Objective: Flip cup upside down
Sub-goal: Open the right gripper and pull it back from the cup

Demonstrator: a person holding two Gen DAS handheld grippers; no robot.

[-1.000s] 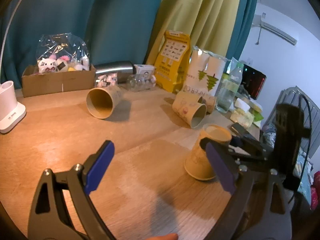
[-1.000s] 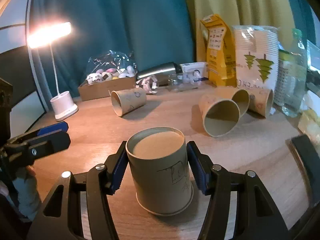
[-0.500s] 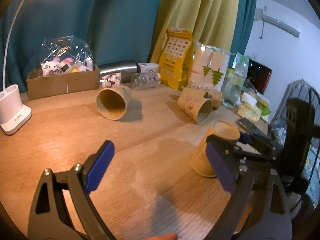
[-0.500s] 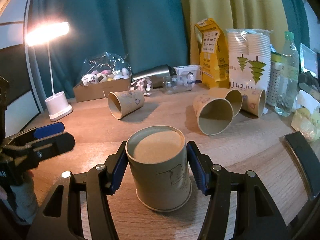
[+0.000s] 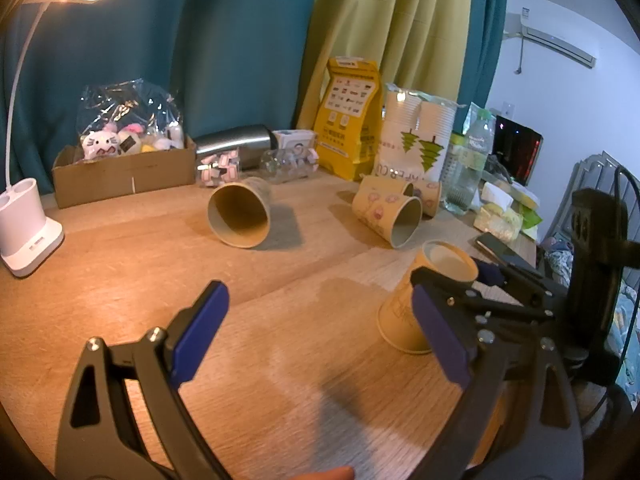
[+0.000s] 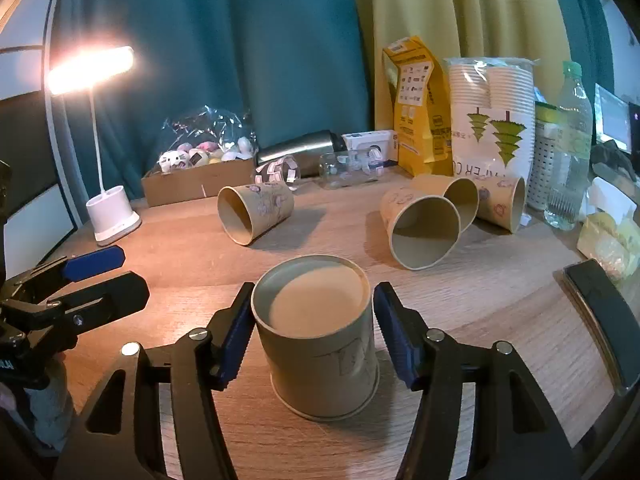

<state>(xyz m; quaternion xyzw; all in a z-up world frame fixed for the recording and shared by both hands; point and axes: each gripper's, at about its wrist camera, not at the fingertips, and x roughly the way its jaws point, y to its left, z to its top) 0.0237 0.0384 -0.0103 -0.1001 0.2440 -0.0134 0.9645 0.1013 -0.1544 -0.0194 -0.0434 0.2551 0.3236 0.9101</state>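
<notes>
On the table [image 6: 500, 288], the right tool [image 6: 314, 336] has loosened off the upturned cup [image 6: 320, 344].

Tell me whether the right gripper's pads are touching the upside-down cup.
Apart. The right wrist view shows a gap between each pad and the upside-down cup.

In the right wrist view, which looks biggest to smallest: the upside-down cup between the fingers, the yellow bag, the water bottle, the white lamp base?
As they look here, not true size:
1. Upside-down cup, nearest the camera, so enlarged.
2. Yellow bag.
3. Water bottle; close to the bag, so that order is unsure.
4. White lamp base.
</notes>
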